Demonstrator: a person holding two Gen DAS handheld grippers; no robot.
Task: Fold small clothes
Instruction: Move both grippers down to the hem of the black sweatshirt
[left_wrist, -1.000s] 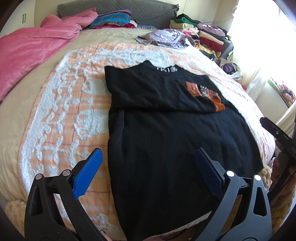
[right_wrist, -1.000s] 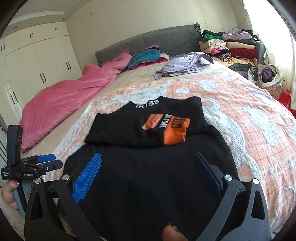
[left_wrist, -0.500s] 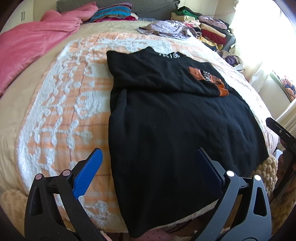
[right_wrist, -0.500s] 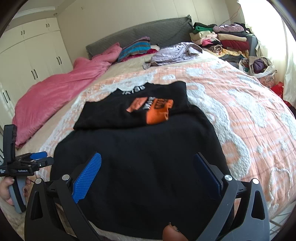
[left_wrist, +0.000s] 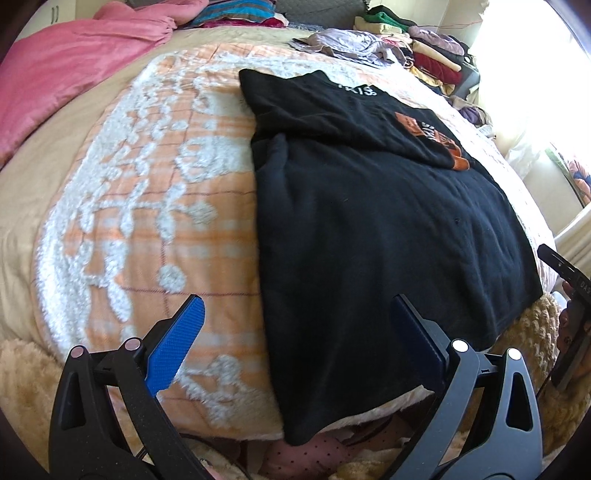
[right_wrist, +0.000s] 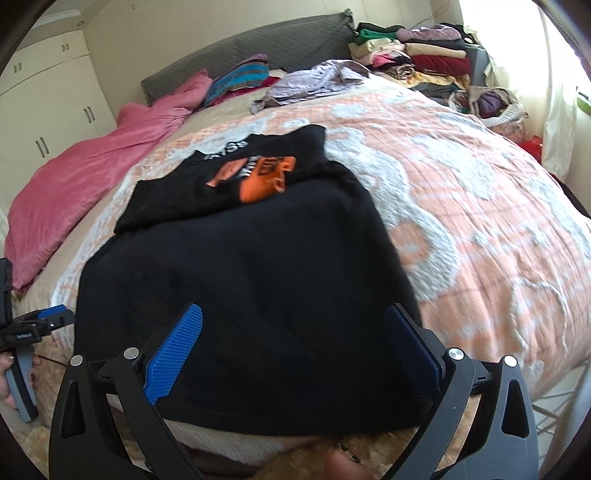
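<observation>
black t-shirt (right_wrist: 251, 280) is laid flat on the orange-and-white bedspread (left_wrist: 147, 206), sleeves folded in, hem at its near edge. left gripper (left_wrist: 295, 332) and right gripper (right_wrist: 295, 332) are held spread wide, empty, above the hem. hem corners likely to be pinched next.

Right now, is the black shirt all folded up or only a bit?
Only a bit. Done: the top of the black shirt is turned down, orange print showing. In hand: nothing; the left gripper and right gripper hang open near the bottom hem. Left: folding the long lower part.
</observation>
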